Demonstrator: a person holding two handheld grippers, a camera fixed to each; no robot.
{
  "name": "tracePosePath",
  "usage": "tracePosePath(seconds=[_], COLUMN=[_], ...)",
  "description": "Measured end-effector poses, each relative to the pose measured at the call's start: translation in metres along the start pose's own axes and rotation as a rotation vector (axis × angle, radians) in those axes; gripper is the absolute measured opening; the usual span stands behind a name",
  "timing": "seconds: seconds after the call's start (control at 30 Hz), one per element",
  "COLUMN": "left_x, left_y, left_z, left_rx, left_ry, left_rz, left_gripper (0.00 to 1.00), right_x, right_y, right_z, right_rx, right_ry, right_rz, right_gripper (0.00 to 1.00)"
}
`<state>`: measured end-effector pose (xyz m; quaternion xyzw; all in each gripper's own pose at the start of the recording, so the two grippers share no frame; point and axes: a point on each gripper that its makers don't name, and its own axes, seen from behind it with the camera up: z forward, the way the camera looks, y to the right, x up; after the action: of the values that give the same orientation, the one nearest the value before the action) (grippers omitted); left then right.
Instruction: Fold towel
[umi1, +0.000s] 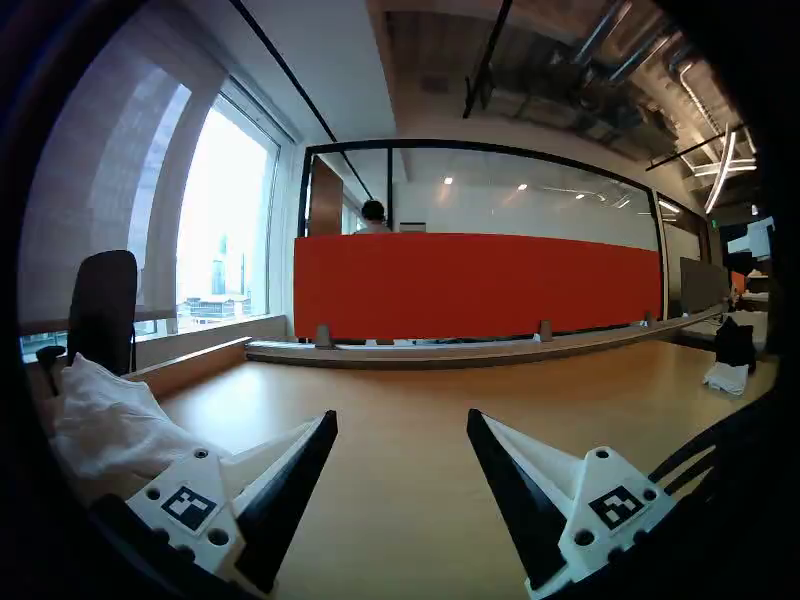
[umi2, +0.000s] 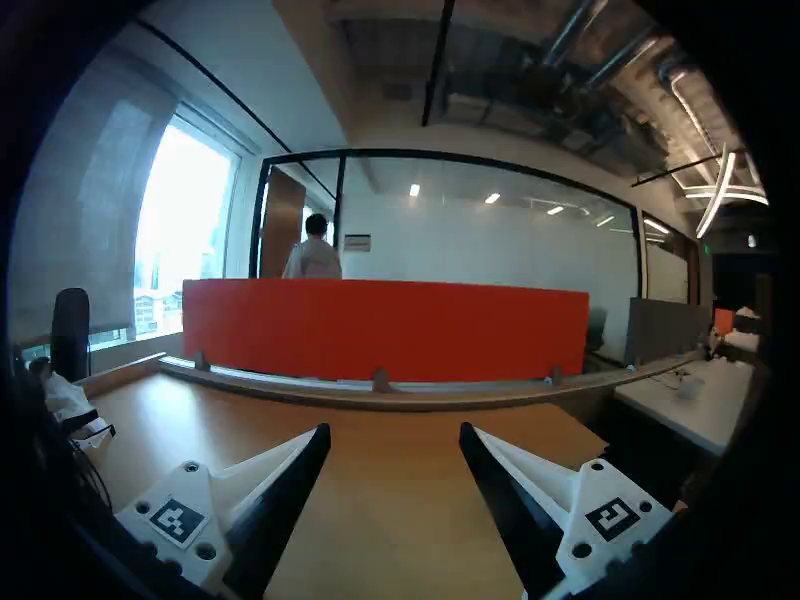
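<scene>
While the left gripper (umi1: 400, 414) and right gripper (umi2: 394, 428) gape empty, the white towel (umi1: 105, 425) lies crumpled on the desk (umi1: 560, 385).

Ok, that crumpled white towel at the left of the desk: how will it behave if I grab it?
Probably floppy: the white towel lies crumpled in soft folds, so one pinch would likely lift a fold and leave the rest dangling. It looks thin, so likely light. On the smooth wooden desk it may slide or bunch when pushed.
</scene>
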<state>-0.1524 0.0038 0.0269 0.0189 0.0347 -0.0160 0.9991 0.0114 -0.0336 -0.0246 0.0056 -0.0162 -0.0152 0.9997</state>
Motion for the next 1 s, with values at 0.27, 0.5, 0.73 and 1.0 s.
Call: tracePosePath(seconds=[0.27, 0.5, 0.73, 1.0], left_x=[-0.002, -0.002, -0.003, -0.004], left_y=[0.000, 0.000, 0.000, 0.001], left_z=[0.000, -0.001, -0.002, -0.002], left_rx=[0.000, 0.000, 0.001, 0.001], left_ry=[0.000, 0.000, 0.000, 0.001], left_rz=[0.001, 0.000, 0.000, 0.000], left_gripper=[0.96, 0.96, 0.96, 0.96], right_x=[0.009, 0.011, 0.004, -0.008], right_y=[0.014, 0.030, 0.040, 0.045], right_z=[-0.002, 0.001, 0.004, 0.010], right_rx=[-0.021, -0.039, -0.042, -0.031], right_ry=[0.033, 0.056, 0.072, 0.085], right_rz=[0.002, 0.003, 0.027, 0.048], right_gripper=[1.00, 1.00, 1.00, 1.00])
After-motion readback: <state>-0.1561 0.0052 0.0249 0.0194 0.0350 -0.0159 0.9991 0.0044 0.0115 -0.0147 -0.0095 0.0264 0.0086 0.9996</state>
